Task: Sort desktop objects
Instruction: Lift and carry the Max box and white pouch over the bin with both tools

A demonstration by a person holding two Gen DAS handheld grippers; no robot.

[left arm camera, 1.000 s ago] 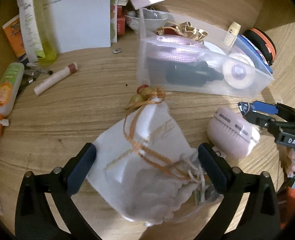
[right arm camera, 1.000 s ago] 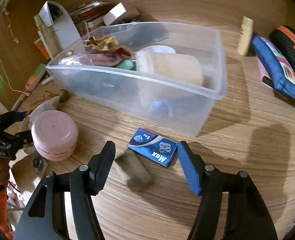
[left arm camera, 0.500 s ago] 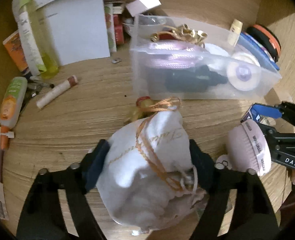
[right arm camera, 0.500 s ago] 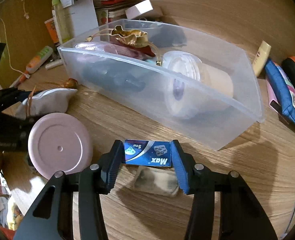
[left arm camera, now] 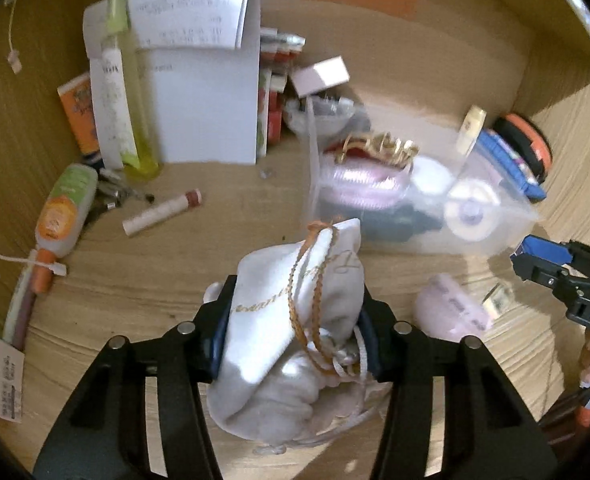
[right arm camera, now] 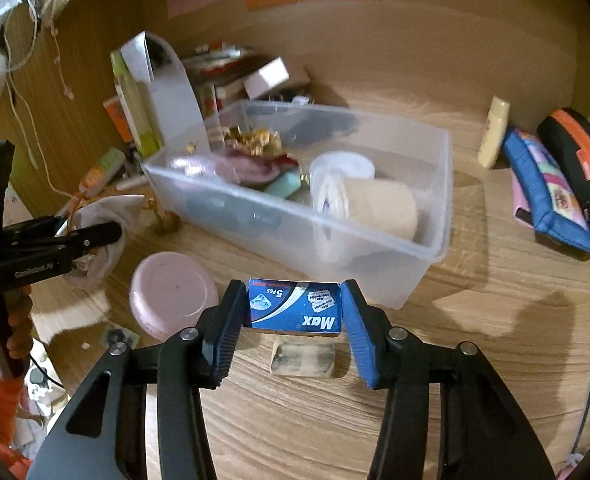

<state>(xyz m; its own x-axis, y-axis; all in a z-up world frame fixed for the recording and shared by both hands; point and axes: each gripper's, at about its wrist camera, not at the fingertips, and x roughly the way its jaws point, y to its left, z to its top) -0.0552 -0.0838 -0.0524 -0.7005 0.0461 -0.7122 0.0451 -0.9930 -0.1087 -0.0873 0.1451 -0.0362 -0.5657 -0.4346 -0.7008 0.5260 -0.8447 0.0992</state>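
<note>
My left gripper (left arm camera: 295, 320) is shut on a white drawstring pouch (left arm camera: 295, 312) with orange cord and holds it above the wooden desk, in front of the clear plastic bin (left arm camera: 315, 168). My right gripper (right arm camera: 293, 316) is shut on a small blue "Max" box (right arm camera: 295, 308), lifted above the desk just in front of the bin (right arm camera: 435, 208). The bin holds a tape roll (right arm camera: 375, 208), a gold ornament (right arm camera: 255, 140) and other items. The left gripper with the pouch also shows in the right wrist view (right arm camera: 95, 216).
A pink round case (right arm camera: 171, 296) and a small clear block (right arm camera: 303, 362) lie on the desk near the right gripper. A blue pouch (right arm camera: 547, 192), orange-black case (right arm camera: 579, 148) and cream tube (right arm camera: 493, 132) sit at right. Bottles, tubes and boxes (left arm camera: 123, 96) crowd the back left.
The left gripper closed on the white pouch and raised it toward the bin. The right gripper closed on the blue box and lifted it off the desk.
</note>
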